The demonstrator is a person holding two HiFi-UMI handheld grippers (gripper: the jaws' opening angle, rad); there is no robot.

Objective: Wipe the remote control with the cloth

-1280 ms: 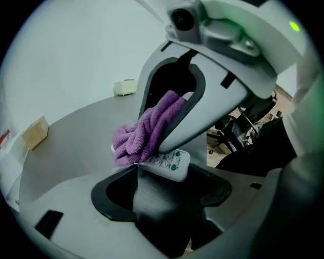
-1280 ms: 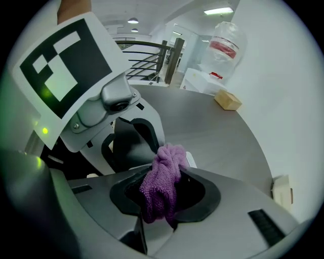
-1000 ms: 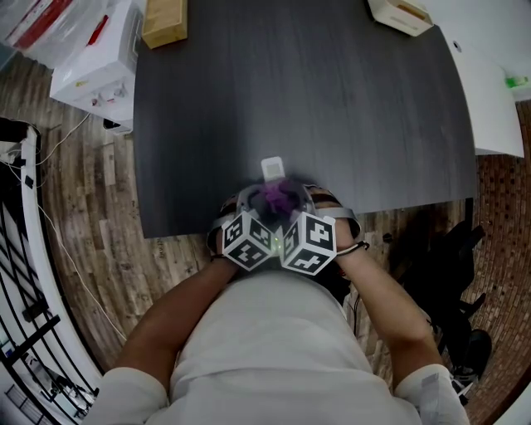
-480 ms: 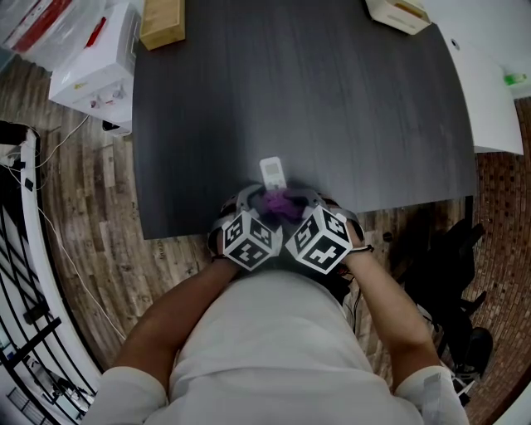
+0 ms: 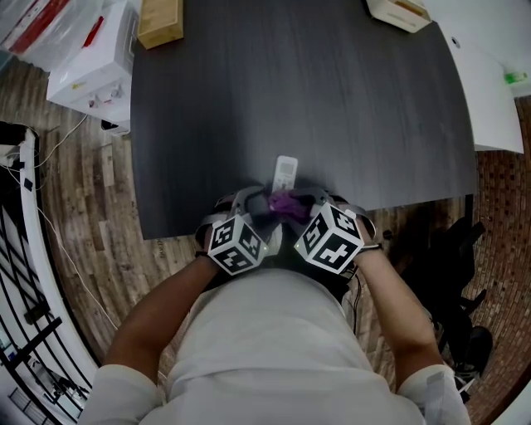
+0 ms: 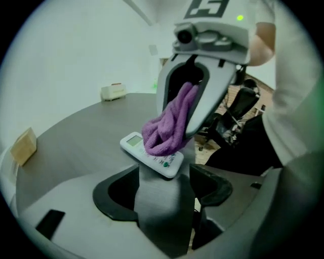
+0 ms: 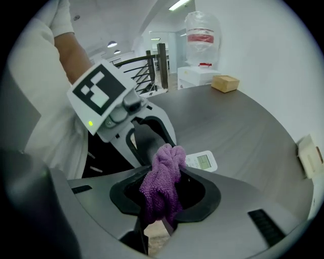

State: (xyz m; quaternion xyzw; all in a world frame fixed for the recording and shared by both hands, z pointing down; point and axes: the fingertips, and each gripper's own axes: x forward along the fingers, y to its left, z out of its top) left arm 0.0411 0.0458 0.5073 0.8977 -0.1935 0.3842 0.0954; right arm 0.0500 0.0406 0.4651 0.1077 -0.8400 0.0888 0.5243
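Observation:
A white remote control (image 5: pixel 284 173) with a small screen is held out over the near edge of the dark table (image 5: pixel 332 100). My left gripper (image 6: pixel 162 174) is shut on the remote's (image 6: pixel 150 154) near end. A bunched purple cloth (image 6: pixel 169 124) rests on the remote's button face, just behind the screen. The right gripper (image 7: pixel 161 205) is shut on that cloth (image 7: pixel 163 179) and comes in from the opposite side. In the right gripper view the remote (image 7: pixel 202 161) shows only past the cloth. Both marker cubes (image 5: pixel 235 245) (image 5: pixel 332 236) sit close to my body.
A cardboard box (image 5: pixel 161 21) stands at the table's far left corner and a pale wooden tray (image 5: pixel 400 14) at the far right. A white carton (image 5: pixel 91 66) sits on the floor at the left. A white table (image 5: pixel 489 91) adjoins on the right.
The remote's far end has swung to the right and further out over the table. The two marker cubes have drawn apart, and the cloth has shifted slightly right along the remote.

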